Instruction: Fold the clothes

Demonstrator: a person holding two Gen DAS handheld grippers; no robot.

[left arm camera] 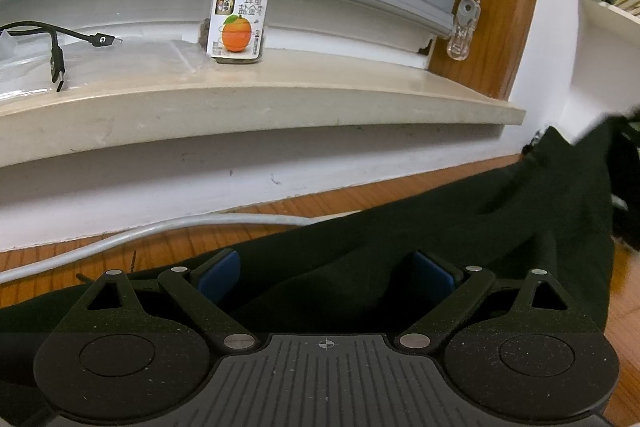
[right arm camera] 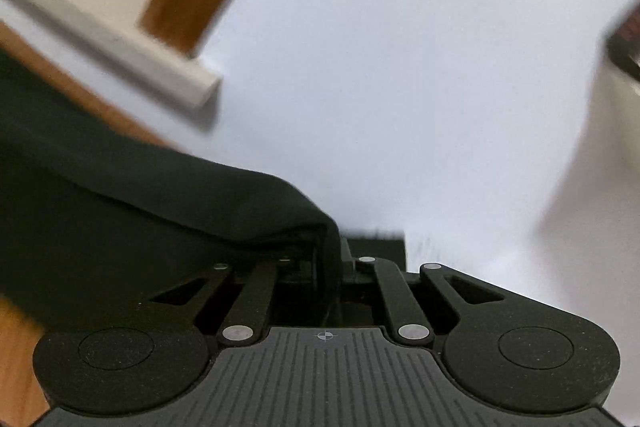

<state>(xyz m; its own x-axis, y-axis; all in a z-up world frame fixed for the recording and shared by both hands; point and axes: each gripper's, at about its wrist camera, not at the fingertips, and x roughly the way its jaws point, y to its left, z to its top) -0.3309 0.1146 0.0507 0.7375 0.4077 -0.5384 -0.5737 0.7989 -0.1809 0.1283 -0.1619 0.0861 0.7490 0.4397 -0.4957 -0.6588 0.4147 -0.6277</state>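
While the dark garment [left arm camera: 400,259] lies spread over the wooden counter [left arm camera: 168,247] below the windowsill [left arm camera: 280,95], the left gripper [left arm camera: 326,273] rests over its near part with its blue-padded fingers [left arm camera: 218,277] apart, cloth lying between them. The right gripper [right arm camera: 328,259] has its fingers clamped together on a fold of the garment, lifted against the white wall [right arm camera: 400,67]; blur makes the pinched edge, probably a hem, uncertain. A labelled jar [left arm camera: 240,3] stands on the sill.
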